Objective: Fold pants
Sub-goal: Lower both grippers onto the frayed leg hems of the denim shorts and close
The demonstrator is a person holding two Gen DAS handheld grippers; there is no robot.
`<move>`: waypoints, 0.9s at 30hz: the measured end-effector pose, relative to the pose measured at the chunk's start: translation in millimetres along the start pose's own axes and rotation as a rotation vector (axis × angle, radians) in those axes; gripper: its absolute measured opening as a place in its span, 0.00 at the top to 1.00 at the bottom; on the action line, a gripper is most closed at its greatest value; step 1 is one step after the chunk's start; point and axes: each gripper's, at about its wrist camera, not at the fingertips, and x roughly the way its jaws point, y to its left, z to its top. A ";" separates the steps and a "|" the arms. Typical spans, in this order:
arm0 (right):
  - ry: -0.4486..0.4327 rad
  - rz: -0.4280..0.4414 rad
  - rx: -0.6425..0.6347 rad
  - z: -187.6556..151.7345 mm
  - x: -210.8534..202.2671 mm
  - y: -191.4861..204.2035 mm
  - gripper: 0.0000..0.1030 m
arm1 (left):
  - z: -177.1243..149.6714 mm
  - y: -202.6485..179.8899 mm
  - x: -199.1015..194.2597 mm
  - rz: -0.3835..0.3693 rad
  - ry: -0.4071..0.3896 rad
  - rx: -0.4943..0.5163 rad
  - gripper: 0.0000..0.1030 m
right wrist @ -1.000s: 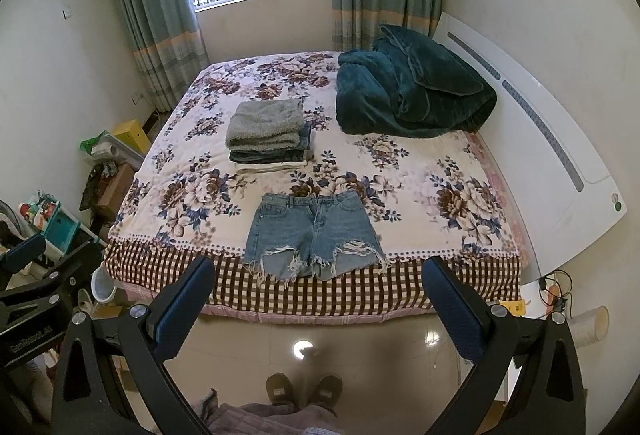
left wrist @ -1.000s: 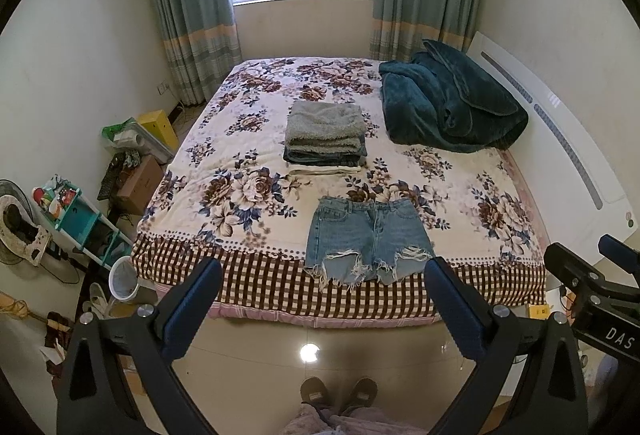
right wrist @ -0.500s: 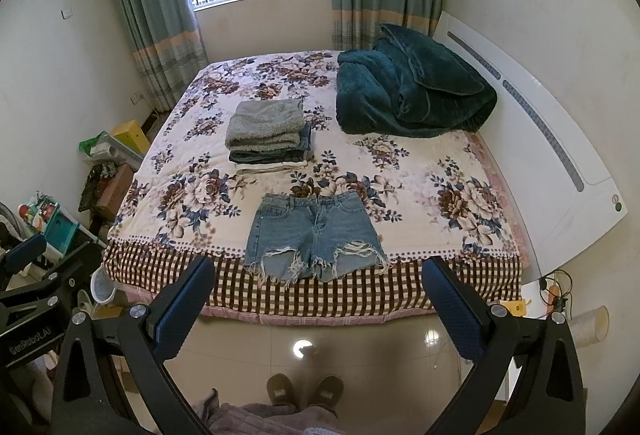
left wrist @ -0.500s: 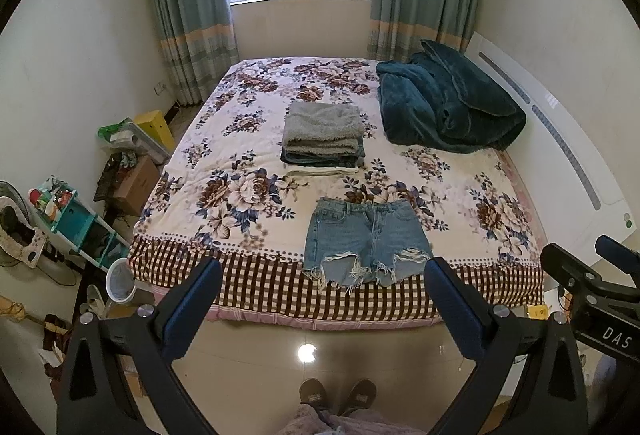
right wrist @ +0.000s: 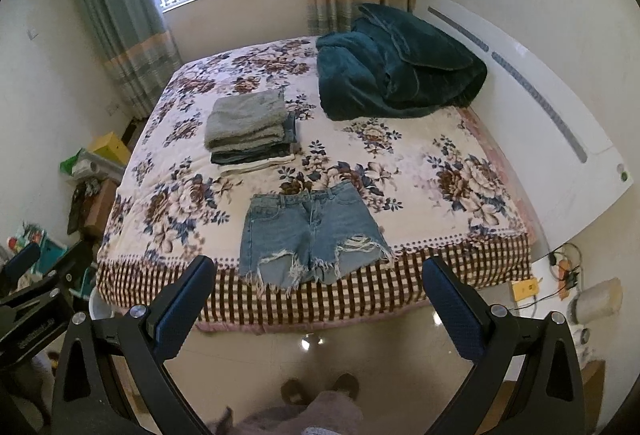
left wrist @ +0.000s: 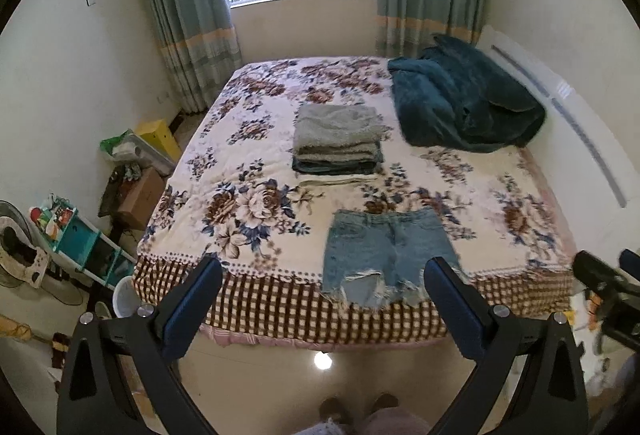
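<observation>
yellow socket box point(right wrist: 525, 289), right view only

both grippers, left gripper point(left wrist: 322, 285) and right gripper point(right wrist: 320, 281), gape wide, empty.

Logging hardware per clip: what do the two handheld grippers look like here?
Both look alike. The left gripper and right gripper each have a black angular frame, silver screw heads at the joints, and two fingers faced with dark blue pads. White lettering marks the body of each, unreadable here. No cables or sleeves show.
</observation>
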 end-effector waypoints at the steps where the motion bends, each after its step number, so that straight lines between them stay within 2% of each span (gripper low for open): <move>1: 0.007 -0.008 0.003 3.9 14.1 -1.6 0.00 | 4.0 0.0 13.8 0.004 0.007 -0.003 0.00; 4: 0.041 -0.025 0.008 22.9 68.2 -12.7 0.00 | 14.0 -4.1 60.6 0.041 0.033 -0.018 0.00; 7: 0.098 -0.034 -0.005 48.1 141.3 -29.7 0.00 | 22.3 -14.3 107.5 0.079 0.072 -0.034 0.00; 11: 0.195 0.000 -0.010 81.6 244.0 -63.0 0.00 | 29.9 -44.5 177.6 0.137 0.132 -0.042 0.00; 13: 0.247 0.050 -0.014 100.4 301.9 -85.4 0.00 | 31.2 -66.2 216.3 0.169 0.169 -0.055 0.00; 14: 0.265 0.068 -0.020 108.4 326.6 -94.7 0.02 | 31.2 -74.5 231.3 0.178 0.184 -0.065 0.00; 18: 0.377 0.152 -0.070 142.0 448.0 -138.5 0.21 | 22.0 -119.4 312.0 0.215 0.280 -0.138 0.00; 22: 0.509 0.204 -0.141 160.6 576.9 -179.9 0.21 | -18.0 -170.1 400.5 0.161 0.406 -0.280 0.00; 24: 0.567 0.233 -0.147 161.5 628.5 -195.6 0.21 | -50.8 -201.1 446.7 0.135 0.480 -0.351 0.00; 27: 0.637 0.258 -0.172 153.9 697.7 -210.4 0.21 | -87.1 -246.3 493.3 0.101 0.567 -0.404 0.00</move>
